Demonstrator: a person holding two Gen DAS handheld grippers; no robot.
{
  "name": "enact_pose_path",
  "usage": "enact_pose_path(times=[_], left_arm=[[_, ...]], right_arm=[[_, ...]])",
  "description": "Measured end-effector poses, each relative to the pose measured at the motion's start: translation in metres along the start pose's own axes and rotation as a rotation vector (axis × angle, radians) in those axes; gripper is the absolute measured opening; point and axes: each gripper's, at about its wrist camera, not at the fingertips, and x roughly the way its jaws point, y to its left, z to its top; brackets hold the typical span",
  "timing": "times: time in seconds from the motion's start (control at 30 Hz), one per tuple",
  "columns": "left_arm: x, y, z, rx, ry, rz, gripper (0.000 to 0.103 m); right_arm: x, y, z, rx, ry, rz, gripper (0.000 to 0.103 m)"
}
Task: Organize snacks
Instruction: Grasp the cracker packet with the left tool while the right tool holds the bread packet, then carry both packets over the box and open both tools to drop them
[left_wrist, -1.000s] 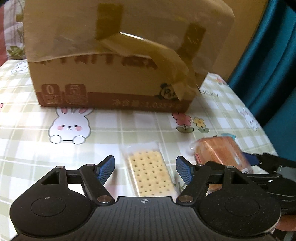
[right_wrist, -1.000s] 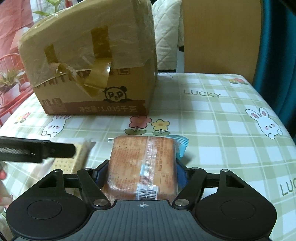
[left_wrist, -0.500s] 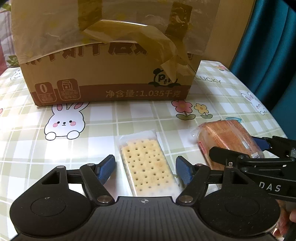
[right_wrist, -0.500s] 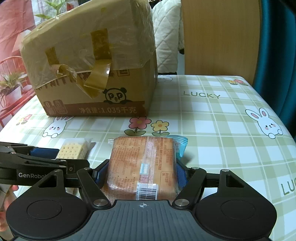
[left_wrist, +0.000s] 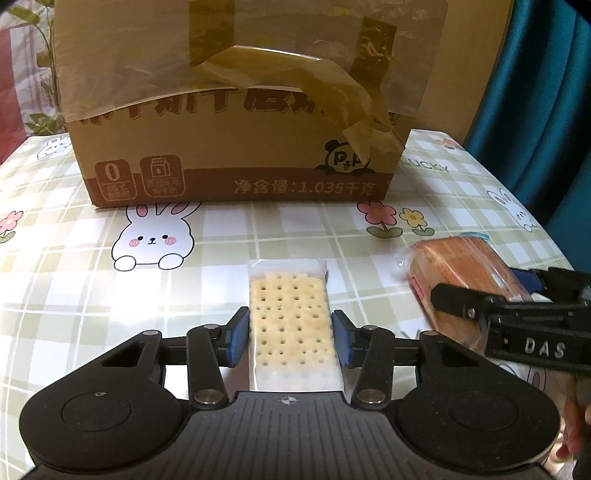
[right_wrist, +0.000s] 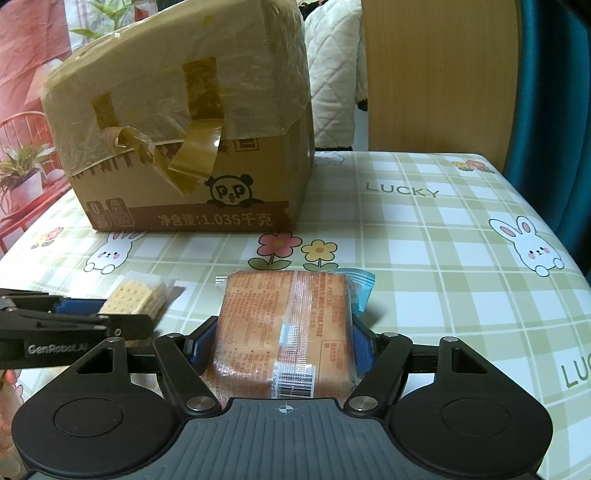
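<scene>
A clear-wrapped pack of pale crackers (left_wrist: 291, 317) lies on the checked tablecloth. My left gripper (left_wrist: 290, 338) is shut on it, its blue pads against both long sides. The crackers also show in the right wrist view (right_wrist: 135, 297). An orange-wrapped bread pack (right_wrist: 286, 332) sits between the blue pads of my right gripper (right_wrist: 284, 347), which is shut on it. The bread pack also shows in the left wrist view (left_wrist: 461, 273), to the right of the crackers. A taped cardboard box (left_wrist: 236, 110) stands behind both snacks, flaps covered with plastic and brown tape.
The table's right edge (right_wrist: 561, 236) runs beside a teal curtain (right_wrist: 554, 92). A wooden panel (right_wrist: 439, 74) and a quilted chair back (right_wrist: 330, 74) stand behind the table. Potted plants (right_wrist: 18, 181) are at the far left.
My left gripper's jaws have closed from wide open onto the cracker pack. The left gripper also moved forward over it. My right gripper stays shut on the bread pack.
</scene>
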Motion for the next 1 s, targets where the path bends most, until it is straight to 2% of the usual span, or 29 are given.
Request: enact_pose_path(times=[0.6, 0.77, 1.0], left_arm=[[-0.019, 0.023, -0.014, -0.037, -0.037, -0.022, 0.049], [-0.042, 0.026, -0.007, -0.026, -0.121, -0.023, 0.049], [-0.08, 0.031, 0.017, -0.025, -0.275, -0.032, 0.049]], right_arm=[[-0.002, 0.0, -0.003, 0.029, -0.039, -0.017, 0.065], [-0.022, 0.001, 0.005, 0.044, -0.124, -0.007, 0.065], [-0.059, 0.009, 0.046, 0.011, -0.268, 0.002, 0.065]])
